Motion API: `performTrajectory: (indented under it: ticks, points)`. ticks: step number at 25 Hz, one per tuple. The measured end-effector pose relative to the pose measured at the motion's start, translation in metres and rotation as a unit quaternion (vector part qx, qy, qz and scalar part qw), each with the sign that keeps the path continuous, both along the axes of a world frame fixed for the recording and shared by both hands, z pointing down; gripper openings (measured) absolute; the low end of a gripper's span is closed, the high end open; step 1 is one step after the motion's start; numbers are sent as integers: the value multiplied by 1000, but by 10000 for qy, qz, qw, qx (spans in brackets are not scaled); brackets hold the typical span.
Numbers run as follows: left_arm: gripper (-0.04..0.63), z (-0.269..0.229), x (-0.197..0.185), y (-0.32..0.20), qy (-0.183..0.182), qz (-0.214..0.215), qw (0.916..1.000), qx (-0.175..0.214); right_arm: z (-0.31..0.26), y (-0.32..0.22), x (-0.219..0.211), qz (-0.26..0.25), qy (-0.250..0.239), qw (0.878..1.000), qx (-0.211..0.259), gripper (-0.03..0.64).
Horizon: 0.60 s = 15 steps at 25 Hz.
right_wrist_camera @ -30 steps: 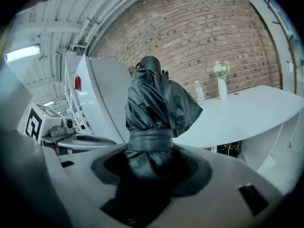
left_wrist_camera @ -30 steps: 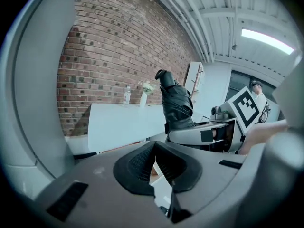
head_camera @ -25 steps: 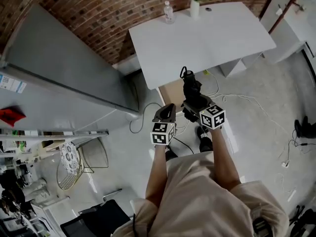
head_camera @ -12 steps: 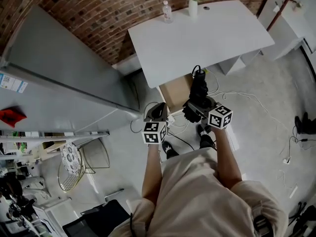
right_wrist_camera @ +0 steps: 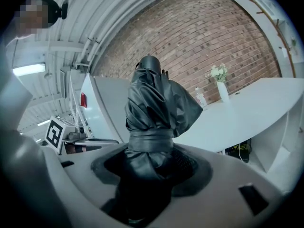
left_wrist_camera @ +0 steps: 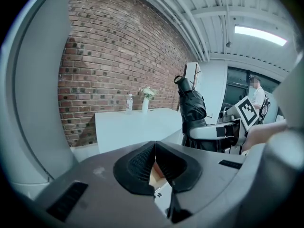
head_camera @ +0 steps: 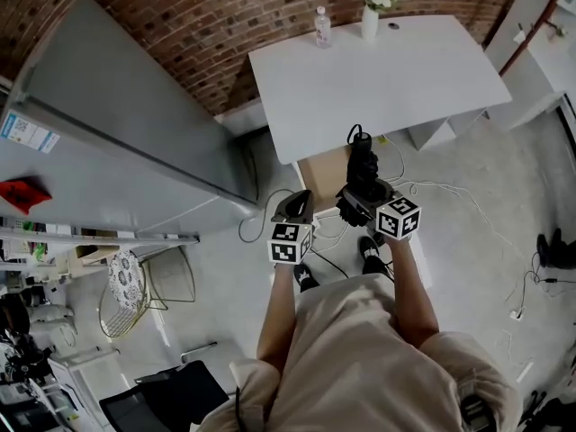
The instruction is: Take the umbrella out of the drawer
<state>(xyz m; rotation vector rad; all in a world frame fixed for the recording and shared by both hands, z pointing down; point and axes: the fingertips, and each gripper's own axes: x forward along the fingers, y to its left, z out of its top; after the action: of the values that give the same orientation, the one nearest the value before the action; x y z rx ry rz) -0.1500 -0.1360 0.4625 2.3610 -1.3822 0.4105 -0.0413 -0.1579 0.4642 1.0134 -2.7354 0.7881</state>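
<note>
Umbrella (right_wrist_camera: pixel 152 113) clamped between right jaws

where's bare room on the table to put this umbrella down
Most of the white table is bare, from its near edge up to the bottle and vase by the brick wall. The floor beside the drawer is crowded with cables.
</note>
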Motion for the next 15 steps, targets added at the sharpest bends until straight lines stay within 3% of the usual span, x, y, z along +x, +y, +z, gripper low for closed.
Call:
performTrajectory:
  ticks: [15]
  points:
    - [11, 7, 21, 7, 168, 319, 9993, -70, 18, 10, -5, -189, 504, 9985, -136, 301]
